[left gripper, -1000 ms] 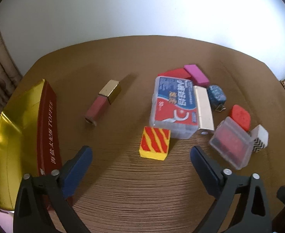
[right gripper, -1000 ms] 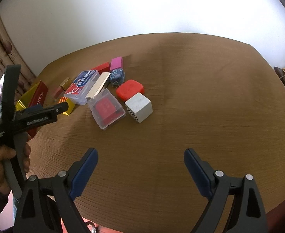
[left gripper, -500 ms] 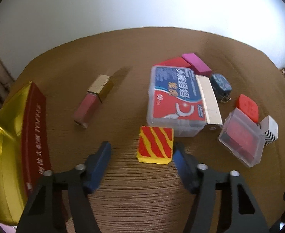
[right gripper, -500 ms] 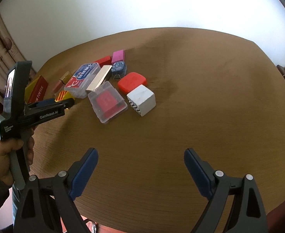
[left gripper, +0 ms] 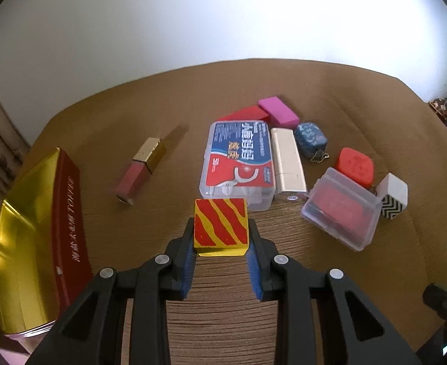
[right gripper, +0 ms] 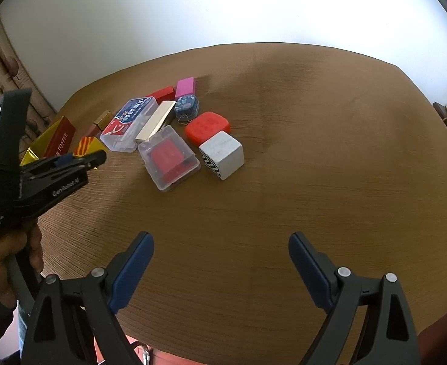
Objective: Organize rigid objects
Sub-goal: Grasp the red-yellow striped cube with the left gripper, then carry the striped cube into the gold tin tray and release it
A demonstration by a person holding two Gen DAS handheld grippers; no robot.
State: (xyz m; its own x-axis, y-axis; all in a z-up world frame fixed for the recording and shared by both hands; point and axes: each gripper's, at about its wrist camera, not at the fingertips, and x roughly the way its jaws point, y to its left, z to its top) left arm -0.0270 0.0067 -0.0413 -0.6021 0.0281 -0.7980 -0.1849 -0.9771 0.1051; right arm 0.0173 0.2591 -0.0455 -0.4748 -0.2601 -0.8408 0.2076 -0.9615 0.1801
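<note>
My left gripper [left gripper: 221, 237] is shut on a red-and-yellow striped block [left gripper: 221, 226], held near the table in front of a clear floss-pick box [left gripper: 238, 164]. From the right wrist view the left gripper [right gripper: 95, 156] and the block [right gripper: 85, 147] show at the left. A pink lip-gloss tube with a gold cap [left gripper: 139, 170] lies to the left. My right gripper [right gripper: 220, 261] is open and empty above bare table, well short of the pile.
A gold and red toffee tin [left gripper: 37, 237] lies at the left edge. The pile holds a cream bar [left gripper: 287, 161], a clear case with a red insert [left gripper: 342, 213], a red square [left gripper: 355, 167], a white zigzag cube [left gripper: 392, 196], a blue pouch [left gripper: 310, 140], and pink [left gripper: 278, 111] and red blocks.
My left gripper moved forward and closed its jaws on the striped block. My right gripper stayed open and barely shifted.
</note>
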